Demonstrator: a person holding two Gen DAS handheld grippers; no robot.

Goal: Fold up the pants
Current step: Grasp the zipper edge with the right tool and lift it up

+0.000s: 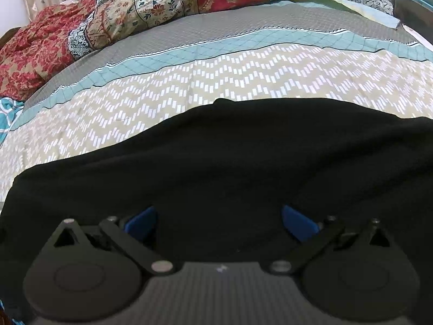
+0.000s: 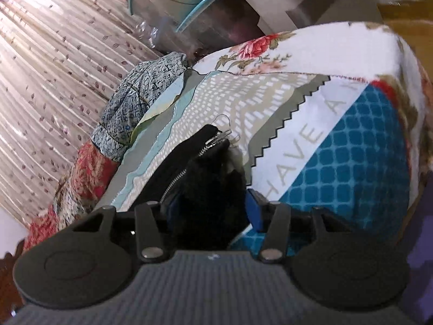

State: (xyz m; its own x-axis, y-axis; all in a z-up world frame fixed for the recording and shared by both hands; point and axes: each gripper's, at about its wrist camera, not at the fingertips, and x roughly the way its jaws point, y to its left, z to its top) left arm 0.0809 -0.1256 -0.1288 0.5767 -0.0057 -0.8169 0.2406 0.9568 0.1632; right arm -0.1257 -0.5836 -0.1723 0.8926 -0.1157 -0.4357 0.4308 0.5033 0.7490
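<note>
Black pants (image 1: 216,162) lie spread flat across the patterned bedsheet (image 1: 243,81) and fill the lower half of the left wrist view. My left gripper (image 1: 220,222) hovers over them, open wide, with its blue pads (image 1: 143,222) far apart and nothing between them. In the right wrist view the waist end of the pants (image 2: 194,157) shows, with its silver zipper (image 2: 189,162) undone. My right gripper (image 2: 213,211) is rolled to one side and stands open. A bunch of black cloth sits loosely between its fingers, and the right blue pad (image 2: 254,211) stands off the cloth.
A crumpled red and floral quilt (image 1: 135,8) is heaped along the far side of the bed. A pillow (image 2: 338,149) with blue squares and lettering lies just right of the waistband. A curtain (image 2: 54,67) hangs behind, with storage tubs (image 2: 189,21) beyond the bed.
</note>
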